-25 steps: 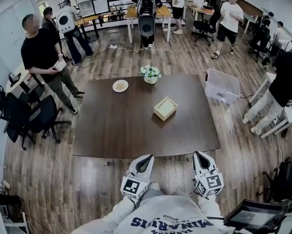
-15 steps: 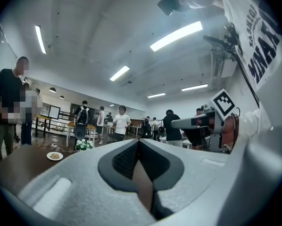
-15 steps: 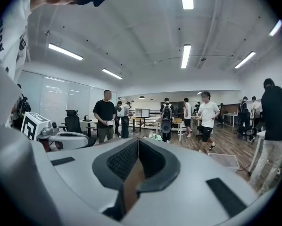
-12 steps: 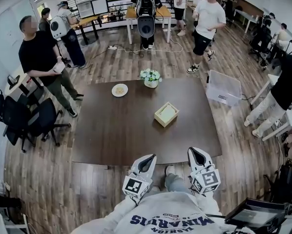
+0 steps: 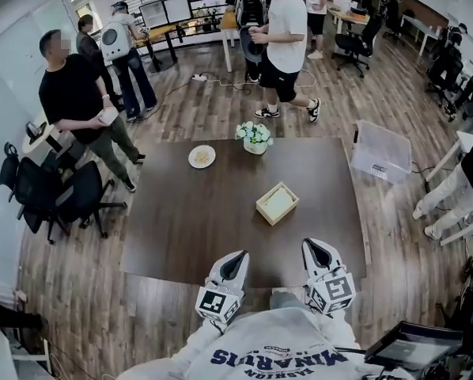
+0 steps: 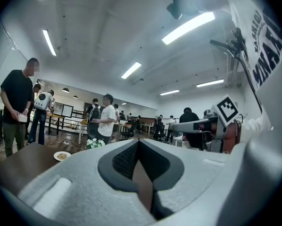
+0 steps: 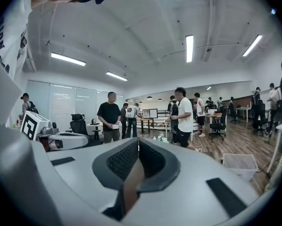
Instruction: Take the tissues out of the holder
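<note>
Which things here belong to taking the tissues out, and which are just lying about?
For the job: tissue holder, the tissues in it, left hand-held gripper and right hand-held gripper, both shut and empty.

Lying about: small plate, flower pot, clear bin on the floor beside the table.

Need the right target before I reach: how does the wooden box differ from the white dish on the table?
The tissue holder is a square-cornered box of pale wood; the plate is round, white and flat. The tissue holder lies nearer the person, right of middle; the plate lies near the far edge, left of the flowers. Both rest on the dark table.
</note>
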Demonstrator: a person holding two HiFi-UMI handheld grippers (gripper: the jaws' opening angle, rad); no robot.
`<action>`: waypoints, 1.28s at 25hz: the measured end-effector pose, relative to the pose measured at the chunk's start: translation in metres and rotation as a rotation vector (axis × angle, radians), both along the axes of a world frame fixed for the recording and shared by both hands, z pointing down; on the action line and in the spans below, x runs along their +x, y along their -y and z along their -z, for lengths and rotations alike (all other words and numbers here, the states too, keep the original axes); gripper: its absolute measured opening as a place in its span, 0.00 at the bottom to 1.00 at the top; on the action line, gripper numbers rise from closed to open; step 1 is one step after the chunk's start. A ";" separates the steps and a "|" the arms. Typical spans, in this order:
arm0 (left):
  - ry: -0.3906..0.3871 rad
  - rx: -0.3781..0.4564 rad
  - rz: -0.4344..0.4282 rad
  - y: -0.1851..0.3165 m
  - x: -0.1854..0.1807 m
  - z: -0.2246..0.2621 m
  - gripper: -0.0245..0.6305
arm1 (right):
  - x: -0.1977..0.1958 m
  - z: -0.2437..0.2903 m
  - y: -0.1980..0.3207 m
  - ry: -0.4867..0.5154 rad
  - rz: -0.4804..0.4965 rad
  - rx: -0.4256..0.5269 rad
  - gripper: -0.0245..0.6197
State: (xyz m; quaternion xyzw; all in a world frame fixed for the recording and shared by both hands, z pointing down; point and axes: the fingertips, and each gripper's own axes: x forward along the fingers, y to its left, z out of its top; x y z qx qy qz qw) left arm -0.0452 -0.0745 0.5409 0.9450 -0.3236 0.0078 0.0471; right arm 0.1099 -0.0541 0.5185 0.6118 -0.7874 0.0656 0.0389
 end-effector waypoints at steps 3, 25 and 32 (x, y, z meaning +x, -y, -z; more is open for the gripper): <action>-0.006 -0.004 0.025 0.024 0.019 0.006 0.04 | 0.025 -0.001 0.023 0.006 0.004 -0.002 0.05; 0.010 -0.003 0.094 0.116 0.090 0.031 0.04 | 0.106 -0.006 0.121 0.037 0.030 0.003 0.05; -0.001 0.016 0.082 0.126 0.084 0.035 0.04 | 0.097 -0.013 0.131 -0.013 0.036 -0.019 0.05</action>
